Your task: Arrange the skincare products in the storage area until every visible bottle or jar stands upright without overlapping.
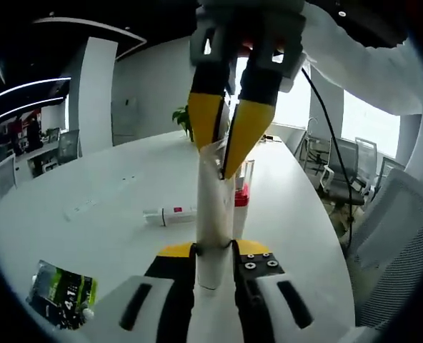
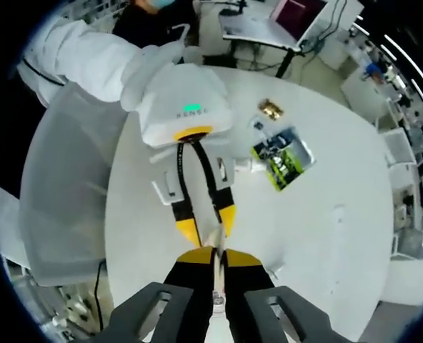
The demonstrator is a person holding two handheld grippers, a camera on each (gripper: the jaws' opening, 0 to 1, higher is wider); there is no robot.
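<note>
**Two grippers hold one white tube above a round white table**

Two yellow-tipped grippers grasp the same tall white plastic tube (image 1: 213, 214), one at each end. In the left gripper view, the left gripper (image 1: 213, 251) rises from the bottom with its black and yellow jaws closed on the tube's lower part. The right gripper (image 1: 224, 139) reaches in from the top, its jaws pinched narrow on the tube's flat crimped end. The tube stands along the middle of this view, above the white round table (image 1: 111, 193).

Behind the tube, a slim bottle with a red band (image 1: 241, 193) stands upright. To its left, a small white tube with a pink label (image 1: 170, 215) lies flat on the table. Near the table's edge lies a green and black sachet (image 1: 60, 294).

In the right gripper view, the right gripper (image 2: 213, 257) holds the tube's thin edge, and the left gripper (image 2: 206, 227) meets it from above. The sachet (image 2: 283, 158) lies on the table (image 2: 340, 236), with a small gold object (image 2: 271, 108) just beyond it.
</note>
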